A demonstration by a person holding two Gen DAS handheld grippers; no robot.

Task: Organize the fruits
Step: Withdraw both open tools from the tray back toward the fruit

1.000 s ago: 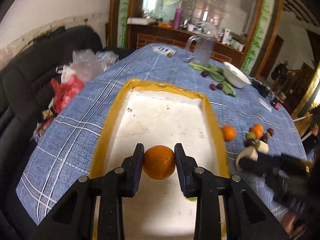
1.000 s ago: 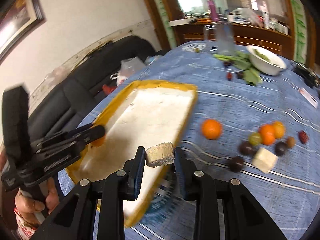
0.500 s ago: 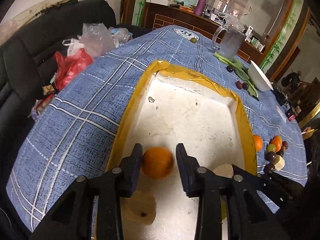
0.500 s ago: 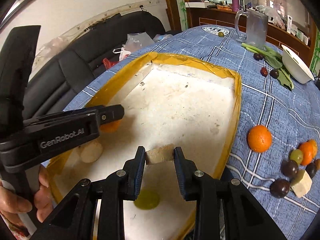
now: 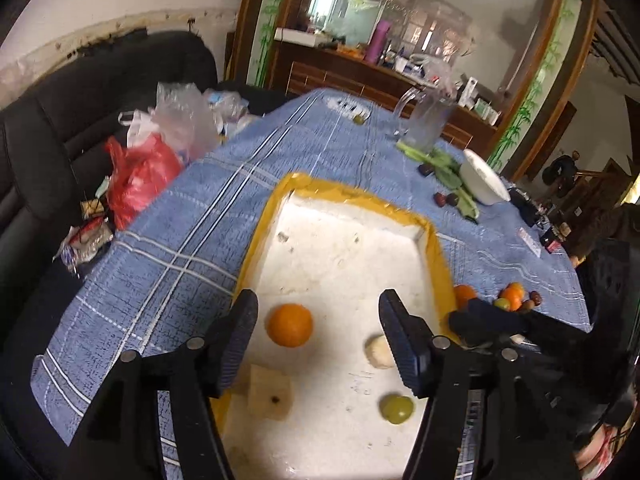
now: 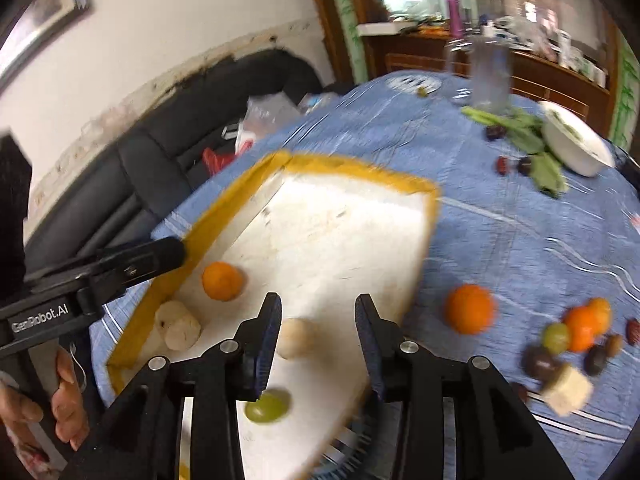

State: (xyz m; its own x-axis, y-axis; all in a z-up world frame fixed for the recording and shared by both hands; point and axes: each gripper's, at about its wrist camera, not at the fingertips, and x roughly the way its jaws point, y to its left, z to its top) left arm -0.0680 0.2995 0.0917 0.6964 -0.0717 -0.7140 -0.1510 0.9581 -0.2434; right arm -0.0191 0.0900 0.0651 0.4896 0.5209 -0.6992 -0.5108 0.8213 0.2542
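— So where did the orange (image 5: 289,325) lie?

— On the white floor of the yellow-rimmed tray (image 5: 264,220), between the fingers of the left gripper (image 5: 316,334) but touching neither; its jaws were opening, with clear gaps on both sides.

— And the right gripper (image 6: 318,334)?

— Its jaws were opening too. A pale chunk (image 6: 295,343) sat on the tray floor just beside the left finger, apparently free of both pads.

— What did only the right view show?

— A hand (image 6: 60,404) gripping the left tool's handle, and the loose pile of fruits (image 6: 572,340) on the blue cloth (image 6: 520,240) off the tray's right rim. The left view showed a tan slice (image 5: 269,396) at the tray's near-left edge.
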